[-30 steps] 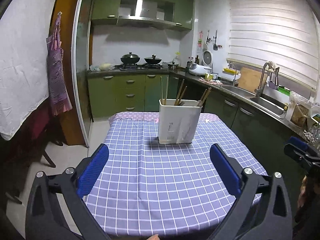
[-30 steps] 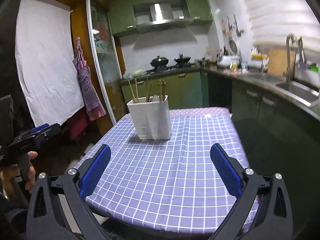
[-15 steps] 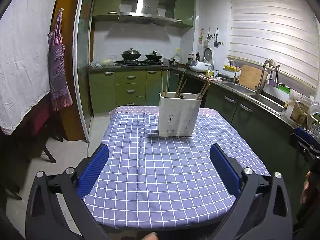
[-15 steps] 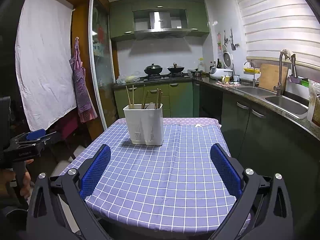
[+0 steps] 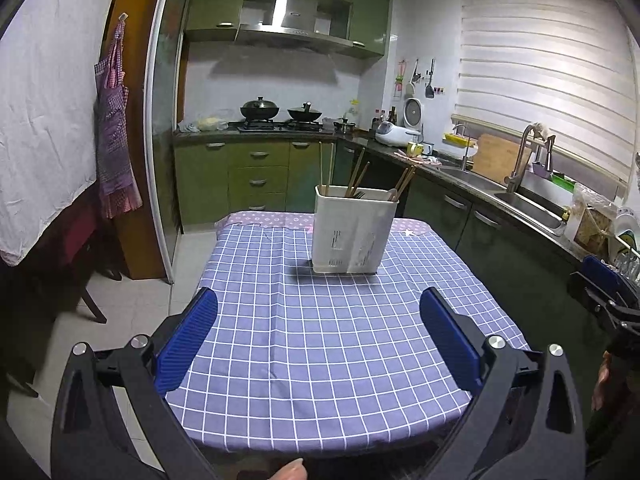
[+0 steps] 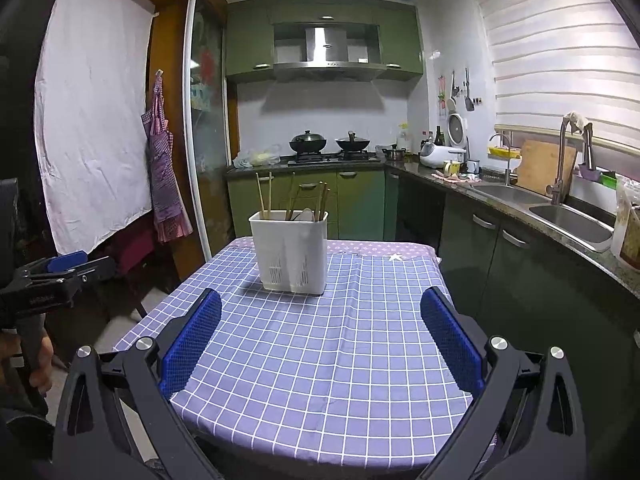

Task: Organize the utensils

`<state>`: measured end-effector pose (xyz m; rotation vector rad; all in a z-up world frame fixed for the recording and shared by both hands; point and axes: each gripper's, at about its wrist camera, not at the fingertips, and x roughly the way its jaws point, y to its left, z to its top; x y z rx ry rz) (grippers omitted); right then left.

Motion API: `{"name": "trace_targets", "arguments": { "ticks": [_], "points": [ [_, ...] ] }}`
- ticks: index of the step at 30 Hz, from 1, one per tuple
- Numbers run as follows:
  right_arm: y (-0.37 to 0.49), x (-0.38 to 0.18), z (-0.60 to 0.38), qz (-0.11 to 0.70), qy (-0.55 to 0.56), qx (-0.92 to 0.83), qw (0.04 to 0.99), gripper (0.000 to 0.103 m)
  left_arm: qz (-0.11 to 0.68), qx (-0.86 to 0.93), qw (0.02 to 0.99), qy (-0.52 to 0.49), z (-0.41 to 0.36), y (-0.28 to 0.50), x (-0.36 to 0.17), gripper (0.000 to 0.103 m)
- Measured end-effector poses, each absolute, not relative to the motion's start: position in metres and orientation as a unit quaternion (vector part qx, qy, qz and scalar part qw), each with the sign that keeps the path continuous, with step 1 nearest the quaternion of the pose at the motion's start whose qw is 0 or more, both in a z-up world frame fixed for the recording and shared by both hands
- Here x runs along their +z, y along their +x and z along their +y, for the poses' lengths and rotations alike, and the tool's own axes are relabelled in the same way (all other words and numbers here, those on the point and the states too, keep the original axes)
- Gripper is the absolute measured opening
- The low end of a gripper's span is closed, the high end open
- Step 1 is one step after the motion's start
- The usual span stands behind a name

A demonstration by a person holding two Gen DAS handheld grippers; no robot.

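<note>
A white plastic utensil holder stands upright at the far middle of a table under a purple checked cloth. Wooden chopsticks and a spoon stick out of its top. My left gripper hovers open over the near edge of the table, well short of the holder. My right gripper is open too, at the near edge, with nothing between its fingers. Each gripper shows at the side of the other's view.
Green kitchen cabinets and a stove with two pans line the back wall. A counter with a sink runs along the right. An apron hangs by a sliding door on the left, beside a dark chair.
Both grippers have drawn back and risen a little, so the table and holder look farther and lower. Both stay open and empty.
</note>
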<state>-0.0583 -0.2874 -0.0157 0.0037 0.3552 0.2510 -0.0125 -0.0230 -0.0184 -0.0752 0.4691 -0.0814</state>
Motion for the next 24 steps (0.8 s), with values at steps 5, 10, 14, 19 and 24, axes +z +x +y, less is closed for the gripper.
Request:
{"name": "trace_targets", "arguments": {
  "ticks": [5,10,14,19,24],
  "points": [
    [-0.0605,-0.0137,-0.2858,0.174,0.0,0.129,0.976,0.098,0.233,-0.038,0.971,-0.033,-0.0254,-0.0158,-0.0179,0.096],
    [-0.0616,-0.0139,-0.2855,0.173,-0.001,0.131,0.976,0.098,0.23,-0.043,0.972,-0.029,-0.0257,-0.0202,-0.0167,0.096],
    [-0.0625,-0.0136,-0.2836,0.173,-0.002,0.132,0.976,0.098,0.228,-0.045,0.972,-0.028,-0.0254,-0.0213,-0.0157,0.096],
    [-0.0603,-0.0129,-0.2827,0.174,-0.001,0.135,0.975,0.098,0.232,-0.045,0.971,-0.027,-0.0253,-0.0216,-0.0164,0.096],
    [-0.059,-0.0131,-0.283,0.175,0.0,0.136,0.975,0.098,0.234,-0.043,0.971,-0.027,-0.0251,-0.0193,-0.0144,0.096]
  ]
}}
